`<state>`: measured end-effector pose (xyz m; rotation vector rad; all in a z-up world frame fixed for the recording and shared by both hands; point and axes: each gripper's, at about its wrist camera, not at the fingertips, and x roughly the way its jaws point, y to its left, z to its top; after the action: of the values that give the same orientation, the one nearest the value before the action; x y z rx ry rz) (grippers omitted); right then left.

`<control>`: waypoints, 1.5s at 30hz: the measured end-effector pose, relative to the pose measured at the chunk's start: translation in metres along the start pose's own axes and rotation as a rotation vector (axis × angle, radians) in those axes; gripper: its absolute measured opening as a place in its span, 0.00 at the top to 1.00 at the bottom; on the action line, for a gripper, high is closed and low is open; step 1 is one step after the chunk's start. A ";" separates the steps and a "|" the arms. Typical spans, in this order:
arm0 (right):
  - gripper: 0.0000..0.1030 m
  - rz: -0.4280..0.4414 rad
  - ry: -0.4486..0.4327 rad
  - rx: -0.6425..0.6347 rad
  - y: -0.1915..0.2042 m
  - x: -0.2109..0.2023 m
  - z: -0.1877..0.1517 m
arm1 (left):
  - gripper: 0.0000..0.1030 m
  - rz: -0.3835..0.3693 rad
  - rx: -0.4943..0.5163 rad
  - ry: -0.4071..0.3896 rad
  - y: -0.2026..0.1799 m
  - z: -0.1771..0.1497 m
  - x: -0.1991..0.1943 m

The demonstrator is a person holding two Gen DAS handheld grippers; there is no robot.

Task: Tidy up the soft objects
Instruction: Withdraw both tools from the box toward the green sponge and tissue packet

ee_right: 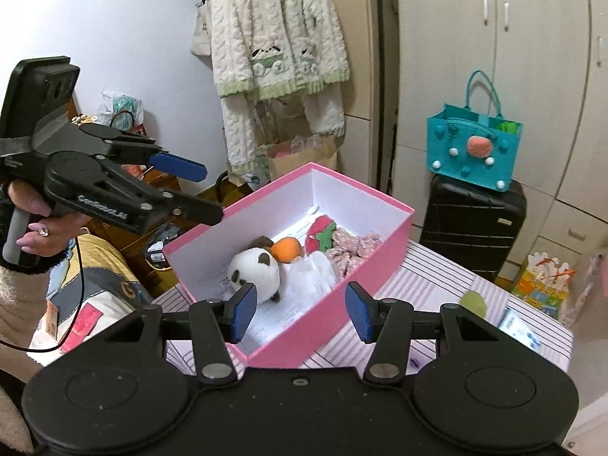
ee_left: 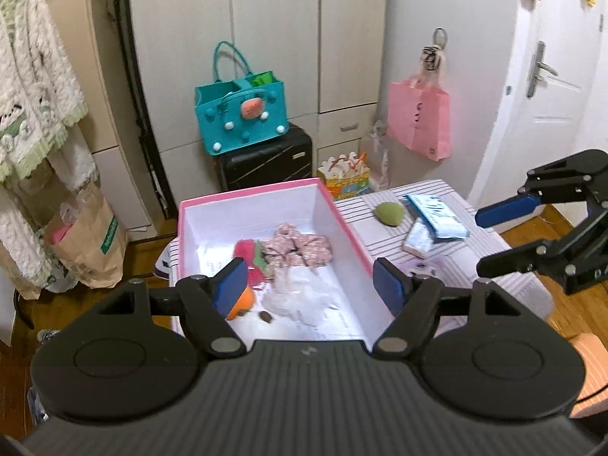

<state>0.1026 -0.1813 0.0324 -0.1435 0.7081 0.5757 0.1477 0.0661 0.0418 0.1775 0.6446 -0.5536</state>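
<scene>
Bedroom corner, cream wardrobe doors (ee_left: 273,38) at the far side; a striped cloth covers the surface (ee_left: 448,262).

A pink box (ee_left: 344,224), lid off, white inside, is set on the left part of the surface. Seen inside it from the right wrist view: a white-and-brown plush (ee_right: 252,266) at the near end, an orange ball (ee_right: 288,250) touching it, a red strawberry piece with green leaf (ee_right: 321,233) just beyond, a floral pink scrunchie (ee_right: 351,250) toward the far end, a crumpled white soft item (ee_right: 311,275) in the middle.

Still out on the surface, right of the box: a green soft pad (ee_left: 388,213), and near it two tissue packs (ee_left: 437,214), one overlapping the other.

Left claw (ee_left: 309,285): released, jaws apart, nothing between the blue pads (ee_left: 387,285); held above the near end of the box. Its handle is gripped by a hand (ee_right: 32,224).

Right claw (ee_right: 300,309): released, jaws apart, nothing gripped; held above the near wall of the box. In the left wrist view it is seen at the right edge, above the right end of the surface.

Background: teal felt bag (ee_left: 241,114) is stood on a black suitcase (ee_left: 266,159); a pink bag (ee_left: 420,121) is hung from a hook on the right; a white knit garment (ee_right: 277,38) is hung at the left; a brown paper bag (ee_left: 89,239) is on the floor.
</scene>
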 end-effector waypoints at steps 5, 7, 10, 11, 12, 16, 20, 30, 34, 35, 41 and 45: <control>0.43 -0.024 -0.005 0.013 -0.003 -0.027 -0.017 | 0.29 -0.053 -0.007 0.005 -0.025 0.001 -0.013; 0.43 -0.036 -0.006 0.020 -0.006 -0.038 -0.023 | 0.29 -0.067 0.000 0.010 -0.036 0.004 -0.014; 0.42 -0.053 -0.007 0.027 -0.009 -0.052 -0.032 | 0.29 -0.083 0.034 0.020 -0.055 0.006 -0.015; 0.42 -0.060 -0.008 0.030 -0.011 -0.055 -0.035 | 0.29 -0.093 0.043 0.026 -0.061 0.007 -0.015; 0.42 -0.067 -0.010 0.030 -0.012 -0.060 -0.039 | 0.29 -0.103 0.053 0.030 -0.067 0.007 -0.013; 0.41 -0.093 -0.013 0.033 -0.017 -0.073 -0.055 | 0.28 -0.141 0.090 0.054 -0.092 0.007 -0.005; 0.39 -0.101 -0.011 0.040 -0.023 -0.078 -0.070 | 0.27 -0.172 0.117 0.085 -0.112 0.007 0.009; 0.38 -0.113 0.000 0.077 -0.060 -0.070 -0.101 | 0.27 -0.214 0.144 0.131 -0.143 0.011 0.060; 0.38 -0.125 0.001 0.109 -0.087 -0.062 -0.107 | 0.28 -0.203 0.164 0.113 -0.155 0.012 0.082; 0.38 -0.127 0.000 0.116 -0.094 -0.060 -0.109 | 0.29 -0.200 0.167 0.113 -0.158 0.012 0.088; 0.38 -0.127 -0.006 0.167 -0.132 -0.044 -0.109 | 0.31 -0.137 0.176 0.086 -0.170 0.010 0.129; 0.38 -0.106 -0.010 0.186 -0.153 -0.030 -0.106 | 0.31 -0.113 0.101 0.056 -0.172 0.003 0.151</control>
<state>0.1067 -0.3562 -0.0384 -0.0053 0.7357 0.4066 0.1560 -0.1449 -0.0468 0.2534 0.6847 -0.6931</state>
